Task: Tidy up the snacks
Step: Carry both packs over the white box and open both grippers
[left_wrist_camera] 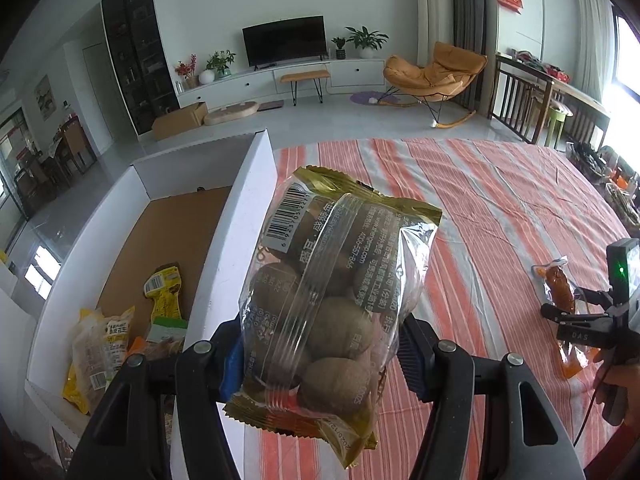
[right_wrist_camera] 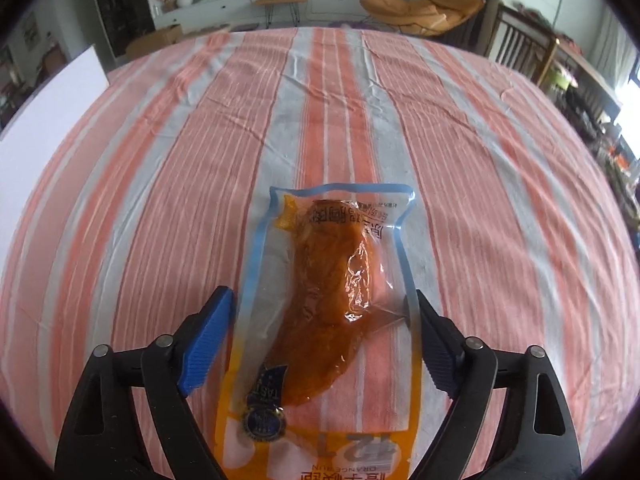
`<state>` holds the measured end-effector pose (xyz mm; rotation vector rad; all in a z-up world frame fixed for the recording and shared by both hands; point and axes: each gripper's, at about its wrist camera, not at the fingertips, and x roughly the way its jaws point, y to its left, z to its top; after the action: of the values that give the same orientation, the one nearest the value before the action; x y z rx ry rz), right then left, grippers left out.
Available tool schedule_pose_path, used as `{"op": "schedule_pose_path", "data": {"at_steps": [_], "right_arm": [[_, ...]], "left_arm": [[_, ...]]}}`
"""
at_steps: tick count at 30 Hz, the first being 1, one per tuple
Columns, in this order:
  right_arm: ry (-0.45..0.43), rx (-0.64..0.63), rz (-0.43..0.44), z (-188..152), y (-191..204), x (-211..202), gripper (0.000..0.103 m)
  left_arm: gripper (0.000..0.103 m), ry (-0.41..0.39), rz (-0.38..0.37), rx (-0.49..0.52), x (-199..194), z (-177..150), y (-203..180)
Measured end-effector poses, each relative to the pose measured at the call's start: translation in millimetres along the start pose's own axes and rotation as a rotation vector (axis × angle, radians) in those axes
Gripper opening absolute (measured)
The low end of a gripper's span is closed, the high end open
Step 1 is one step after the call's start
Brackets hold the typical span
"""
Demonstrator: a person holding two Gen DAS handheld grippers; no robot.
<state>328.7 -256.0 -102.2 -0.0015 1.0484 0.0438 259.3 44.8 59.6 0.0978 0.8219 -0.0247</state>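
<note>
Right gripper [right_wrist_camera: 320, 344] gapes wide astride the orange chicken pouch [right_wrist_camera: 328, 292], its long axis running near-to-far between the pads, while the left gripper [left_wrist_camera: 320, 354] clamps the egg bag [left_wrist_camera: 332, 300] beside the white box [left_wrist_camera: 240, 208].

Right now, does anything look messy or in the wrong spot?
One snack is left out: the orange meat pouch lies alone on the striped cloth, not in the white box. Nothing looks spilled or torn.

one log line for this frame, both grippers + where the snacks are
left gripper: shut on egg bag, beside white box | right gripper: open, straddling orange snack pouch on striped cloth
</note>
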Motion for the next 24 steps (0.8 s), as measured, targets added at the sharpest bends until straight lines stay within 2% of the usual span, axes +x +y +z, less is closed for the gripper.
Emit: {"op": "schedule_pose_path", "data": {"at_steps": [3, 5, 7, 8, 9, 10, 13, 16, 18, 20, 23, 24], "right_arm": [[0.012, -0.004, 0.003, 3.0, -6.1, 0.9, 0.092], [0.02, -0.018, -0.002, 2.8, -8.9, -1.1, 0.088], [0.031, -0.001, 0.003, 5.6, -16.6, -3.8, 0.076], [0.035, 0.045, 0.047, 6.7, -26.3, -7.8, 0.071], [0.025, 0.081, 0.077, 3.6, -29.2, -14.1, 0.055], [0.017, 0.145, 0.126, 3.6, -40.9, -20.6, 0.049], [0.013, 0.308, 0.304, -0.9, -70.8, -29.6, 0.047], [-0.007, 0.401, 0.459, -3.7, -83.3, -40.6, 0.047], [-0.021, 0.432, 0.544, 1.6, -73.8, -52.3, 0.047], [-0.042, 0.41, 0.625, 15.6, -48.6, -71.3, 0.047], [-0.059, 0.328, 0.766, 46.2, 16.4, -101.5, 0.047], [-0.06, 0.283, 0.835, 60.4, 53.7, -115.0, 0.047]], "left_arm": [[0.062, 0.001, -0.007, -0.009, -0.2, -0.3, -0.5], [0.062, 0.006, -0.028, -0.026, -0.4, -0.1, 0.7], [0.062, 0.018, -0.068, -0.056, -3.0, -1.0, 6.4], [0.062, 0.02, -0.087, -0.071, -5.4, -1.4, 9.3], [0.062, 0.02, -0.104, -0.085, -8.3, -1.8, 12.2], [0.062, 0.02, -0.119, -0.097, -11.1, -1.9, 15.0], [0.062, 0.02, -0.171, -0.146, -20.2, -0.9, 29.0], [0.062, 0.02, -0.204, -0.198, -28.5, 2.4, 54.6], [0.062, 0.016, -0.199, -0.239, -33.1, 4.0, 81.5], [0.063, 0.012, -0.155, -0.269, -34.8, 5.9, 112.1], [0.063, 0.022, -0.045, -0.334, -32.3, 3.6, 171.6], [0.064, 0.029, -0.021, -0.347, -30.1, 1.5, 184.6]]}}
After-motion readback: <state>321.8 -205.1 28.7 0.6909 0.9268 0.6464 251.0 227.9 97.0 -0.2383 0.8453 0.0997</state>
